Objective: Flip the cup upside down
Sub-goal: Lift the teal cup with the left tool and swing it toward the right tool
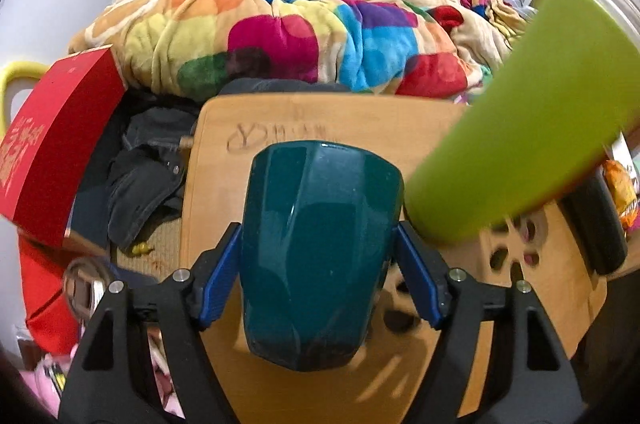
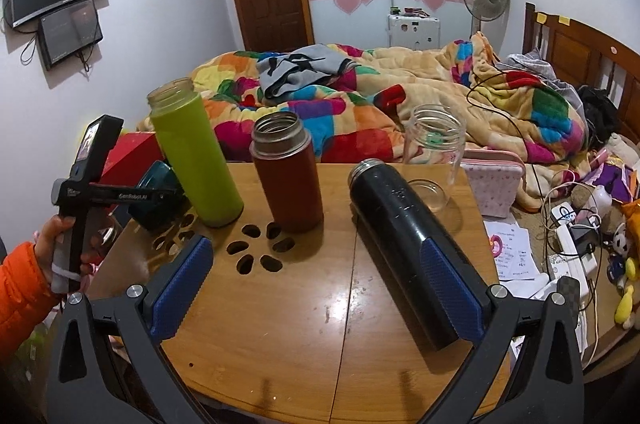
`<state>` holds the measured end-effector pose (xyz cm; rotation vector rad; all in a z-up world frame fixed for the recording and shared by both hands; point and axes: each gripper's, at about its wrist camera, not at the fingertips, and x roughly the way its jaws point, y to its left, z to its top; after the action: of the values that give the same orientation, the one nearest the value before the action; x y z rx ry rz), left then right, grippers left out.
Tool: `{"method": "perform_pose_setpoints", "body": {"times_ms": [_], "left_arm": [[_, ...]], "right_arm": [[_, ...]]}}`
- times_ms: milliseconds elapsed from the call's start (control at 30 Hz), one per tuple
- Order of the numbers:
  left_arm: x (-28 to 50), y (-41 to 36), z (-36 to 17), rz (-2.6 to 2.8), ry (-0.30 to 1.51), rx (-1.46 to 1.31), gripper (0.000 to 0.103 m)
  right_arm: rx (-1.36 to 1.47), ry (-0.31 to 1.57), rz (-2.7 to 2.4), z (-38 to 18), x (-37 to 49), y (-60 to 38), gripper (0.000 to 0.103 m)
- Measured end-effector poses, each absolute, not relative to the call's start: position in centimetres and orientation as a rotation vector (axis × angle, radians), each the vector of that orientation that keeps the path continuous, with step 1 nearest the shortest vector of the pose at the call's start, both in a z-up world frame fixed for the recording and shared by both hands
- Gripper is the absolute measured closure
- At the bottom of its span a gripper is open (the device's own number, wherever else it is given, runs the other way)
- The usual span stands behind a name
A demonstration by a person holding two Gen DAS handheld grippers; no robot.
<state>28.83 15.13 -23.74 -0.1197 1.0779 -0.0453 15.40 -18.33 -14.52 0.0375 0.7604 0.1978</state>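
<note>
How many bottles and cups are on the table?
5: teal cup in the left gripper at the left edge, then green bottle, red-brown bottle, black bottle lying down, clear jar at the back right.

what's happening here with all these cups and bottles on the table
A person holds a gripper in each hand. The left gripper is shut on a teal cup, tilted over the wooden table's left edge beside the green bottle. The right gripper is open and empty, next to the black bottle lying on its side.

Right gripper [image 2: 316, 288] jaws apart over wooden table [image 2: 280, 324], black flask [image 2: 400, 236] lying down
</note>
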Motion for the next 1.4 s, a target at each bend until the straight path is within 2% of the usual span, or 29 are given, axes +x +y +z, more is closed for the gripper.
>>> {"method": "perform_pose_setpoints", "body": {"times_ms": [367, 800, 967, 1400], "left_arm": [[21.7, 7.3, -23.4, -0.148, 1.076, -0.048, 0.029], [19.9, -3.3, -23.2, -0.228, 1.045, -0.005, 0.029], [20.7, -4.0, -25.0, -0.178, 1.123, -0.028, 0.029], [15.1, 0.5, -22.3, -0.322, 1.100, -0.067, 0.028]], "right_arm": [[0.016, 0.766, 0.206, -14.3, 13.3, -18.3, 0.000], [0.016, 0.776, 0.166, -14.3, 11.5, -20.5, 0.000], [0.020, 0.782, 0.152, -14.6, 11.3, -21.1, 0.000], [0.042, 0.805, 0.168, -15.6, 11.8, -21.0, 0.000]]}}
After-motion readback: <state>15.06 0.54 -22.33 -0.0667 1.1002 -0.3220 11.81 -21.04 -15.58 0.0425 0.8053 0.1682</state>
